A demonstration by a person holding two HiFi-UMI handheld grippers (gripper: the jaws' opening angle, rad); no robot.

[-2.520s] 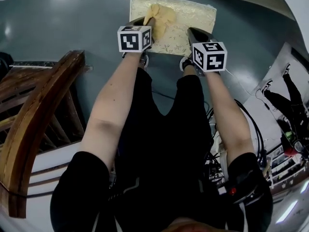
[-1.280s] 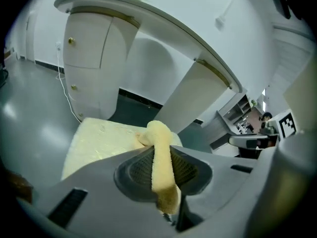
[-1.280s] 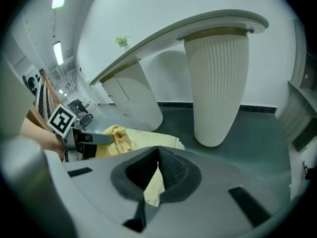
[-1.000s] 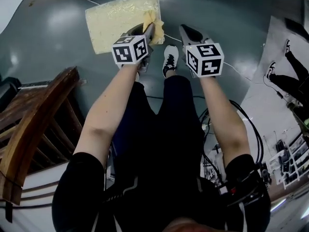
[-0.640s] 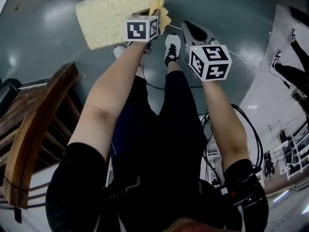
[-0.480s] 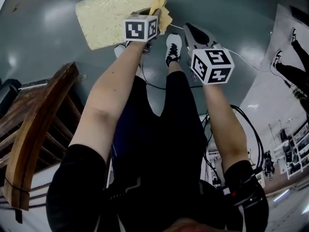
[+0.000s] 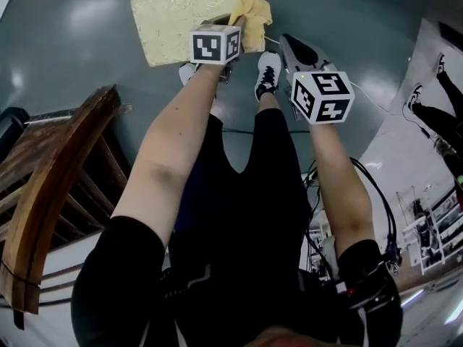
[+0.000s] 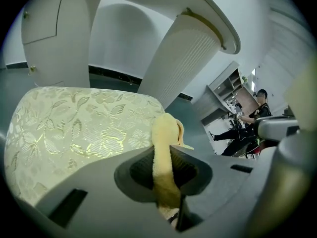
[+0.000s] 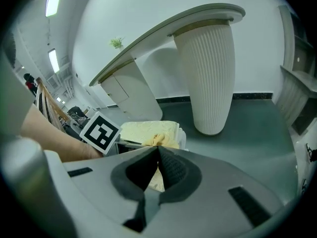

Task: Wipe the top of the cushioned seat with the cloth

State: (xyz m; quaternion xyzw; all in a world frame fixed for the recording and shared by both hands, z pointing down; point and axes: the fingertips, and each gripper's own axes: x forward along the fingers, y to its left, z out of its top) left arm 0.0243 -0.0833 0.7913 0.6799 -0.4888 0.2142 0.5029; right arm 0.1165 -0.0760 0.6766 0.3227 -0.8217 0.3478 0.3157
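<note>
Left gripper (image 8: 166,170) pinches a yellow cloth (image 8: 165,133) between its jaws. The cloth's free end sits at the right edge of the pale, floral cushioned seat (image 8: 74,128), which rests on a grey floor (image 7: 72,56). Right gripper (image 9: 157,152), jaws pressed together and holding nothing, hovers just beside the left one, off the seat.

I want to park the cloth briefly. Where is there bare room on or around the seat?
On the cushioned seat, the top is bare left of the cloth. Bare floor lies between seat and wooden chair. Crowded: the seat's near right corner, with the left gripper shut on the cloth, the shoes and the right gripper.
</note>
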